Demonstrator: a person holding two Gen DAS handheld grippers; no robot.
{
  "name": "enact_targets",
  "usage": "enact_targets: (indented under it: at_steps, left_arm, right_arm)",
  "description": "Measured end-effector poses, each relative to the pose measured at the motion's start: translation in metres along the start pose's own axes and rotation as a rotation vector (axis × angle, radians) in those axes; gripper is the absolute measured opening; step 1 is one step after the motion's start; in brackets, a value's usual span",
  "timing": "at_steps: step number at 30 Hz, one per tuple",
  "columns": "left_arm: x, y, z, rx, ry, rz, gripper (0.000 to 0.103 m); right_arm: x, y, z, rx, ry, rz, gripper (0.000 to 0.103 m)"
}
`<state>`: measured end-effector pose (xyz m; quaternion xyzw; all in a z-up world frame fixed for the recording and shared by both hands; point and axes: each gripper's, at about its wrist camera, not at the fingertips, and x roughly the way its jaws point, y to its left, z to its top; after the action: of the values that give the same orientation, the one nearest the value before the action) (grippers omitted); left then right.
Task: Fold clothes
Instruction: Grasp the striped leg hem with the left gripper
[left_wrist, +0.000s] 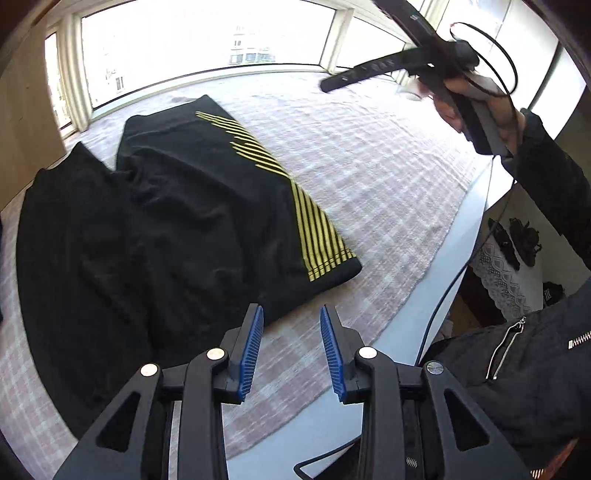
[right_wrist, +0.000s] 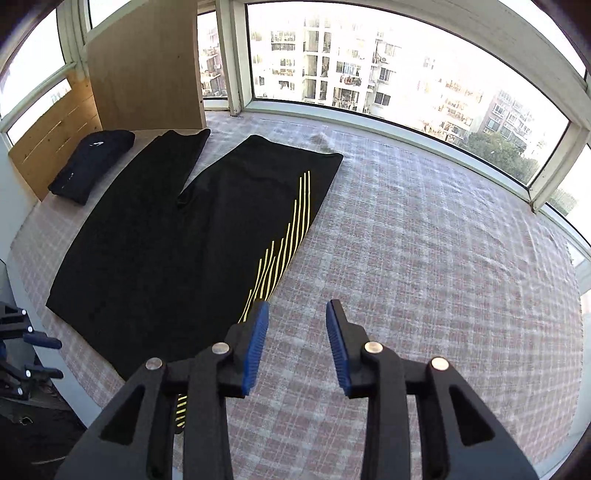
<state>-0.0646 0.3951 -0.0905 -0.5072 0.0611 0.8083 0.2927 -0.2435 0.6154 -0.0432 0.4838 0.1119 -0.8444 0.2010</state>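
Observation:
Black trousers with yellow stripes (left_wrist: 177, 206) lie flat on the checked cloth, legs spread in a V; they also show in the right wrist view (right_wrist: 177, 251). My left gripper (left_wrist: 291, 350) is open and empty, held above the cloth just right of the trousers' near edge. My right gripper (right_wrist: 297, 343) is open and empty, above the cloth right of the striped leg. The right gripper also shows raised high in the left wrist view (left_wrist: 332, 83), held by a hand.
A folded dark garment (right_wrist: 92, 162) lies at the far left by a wooden panel (right_wrist: 147, 62). Windows (right_wrist: 369, 66) ring the far side. The checked cloth (right_wrist: 424, 240) stretches right. The surface edge (left_wrist: 443, 266) drops off at the right.

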Motion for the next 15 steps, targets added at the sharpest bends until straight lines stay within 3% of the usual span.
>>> enact_targets:
  at_steps: [2, 6, 15]
  left_arm:
    - [0.029, -0.032, 0.02, 0.062, 0.004, -0.023, 0.031]
    - [0.064, -0.056, 0.036, 0.114, 0.049, 0.002, 0.031]
    - [0.113, -0.075, 0.053, 0.165, 0.14, 0.035, 0.031]
  right_arm:
    - [0.012, -0.011, 0.012, 0.011, 0.003, 0.034, 0.032]
    - [0.029, -0.028, 0.022, 0.039, -0.01, 0.101, 0.032]
    - [0.045, -0.046, 0.019, 0.049, 0.017, 0.118, 0.032]
